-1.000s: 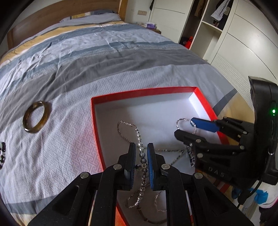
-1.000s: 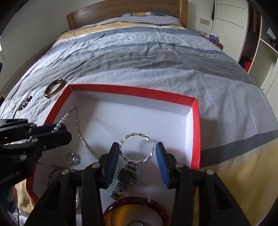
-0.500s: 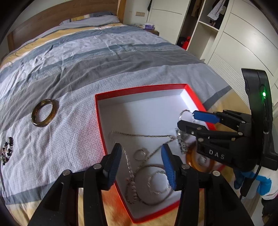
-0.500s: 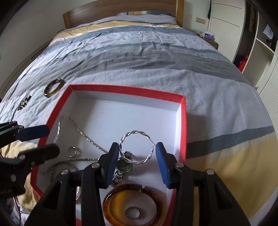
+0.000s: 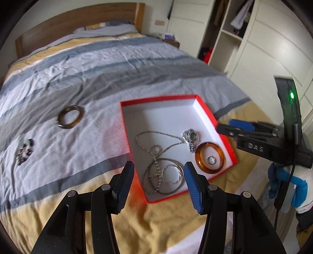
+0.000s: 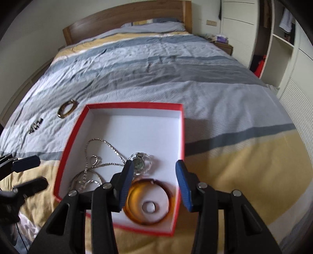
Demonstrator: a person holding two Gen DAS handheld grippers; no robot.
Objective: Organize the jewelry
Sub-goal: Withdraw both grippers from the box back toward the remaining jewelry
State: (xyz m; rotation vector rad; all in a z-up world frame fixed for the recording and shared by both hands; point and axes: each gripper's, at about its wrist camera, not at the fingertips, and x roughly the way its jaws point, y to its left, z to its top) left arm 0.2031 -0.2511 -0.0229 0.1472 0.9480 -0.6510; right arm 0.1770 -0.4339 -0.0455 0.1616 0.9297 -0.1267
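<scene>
A red box (image 5: 125,127) with a white floor lies on the striped bed. In it are a silver chain (image 5: 148,133), a watch (image 5: 190,136), silver bangles (image 5: 170,165) and an amber bangle (image 5: 198,158) ringing a small ring (image 5: 211,160). My left gripper (image 5: 158,166) hovers above the box's near corner, its jaws opening with nothing between them. My right gripper (image 6: 154,164) stands open and empty above the watch (image 6: 139,163) and amber bangle (image 6: 148,219). Left of the box (image 6: 135,105), a brown bangle (image 5: 68,126) and a dark beaded piece (image 5: 24,151) lie on the cover.
A wooden headboard (image 6: 125,17) closes the far end of the bed. White wardrobes with open shelves (image 5: 230,39) stand to the right. A gloved hand (image 5: 301,185) holds the right gripper (image 5: 225,125) beside the box's right wall. The bed's near edge is close below.
The left jaws, shut on the chain before, have opened and the chain lies in the box. Both grippers rose and drew back. The watch now rests on the box floor.
</scene>
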